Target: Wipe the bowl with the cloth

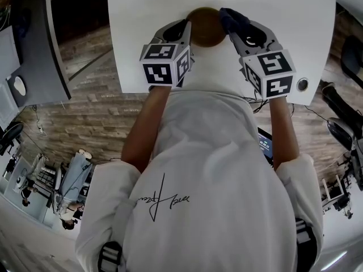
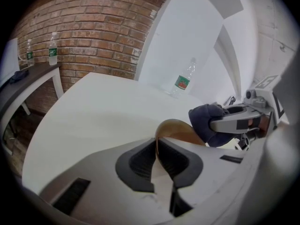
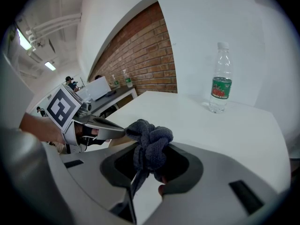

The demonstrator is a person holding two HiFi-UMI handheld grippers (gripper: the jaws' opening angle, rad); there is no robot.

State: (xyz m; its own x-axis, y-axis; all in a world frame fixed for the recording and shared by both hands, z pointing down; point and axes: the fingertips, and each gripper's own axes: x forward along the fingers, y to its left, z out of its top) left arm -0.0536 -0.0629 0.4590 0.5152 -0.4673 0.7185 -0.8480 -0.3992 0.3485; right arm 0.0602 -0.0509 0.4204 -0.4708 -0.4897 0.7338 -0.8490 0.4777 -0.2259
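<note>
**Bowl** (image 1: pixel 205 28): brown, smooth, round and thin-walled. It sits over the near edge of the white worktop (image 1: pixel 295 16), between my two grippers. Its rim runs edge-on into my left gripper (image 2: pixel 157 146), whose jaws are closed on the thin wall. I cannot tell which way the mouth faces.

**Cloth** (image 3: pixel 149 142): dark blue-grey ribbed knit, bunched into a knot. The jaws of my right gripper (image 3: pixel 150 156) are pinched on it, with the wad against the bowl's right side.

**Bottle** (image 3: pixel 220 78): clear plastic with a white cap, upright, well apart on the far side of the worktop. The label is green with a red band, and its print is too small to read.

**Shirt** (image 1: pixel 215 169): white, with black handwritten script I cannot read.

**Wall** (image 2: pixel 93 32): red brick.
</note>
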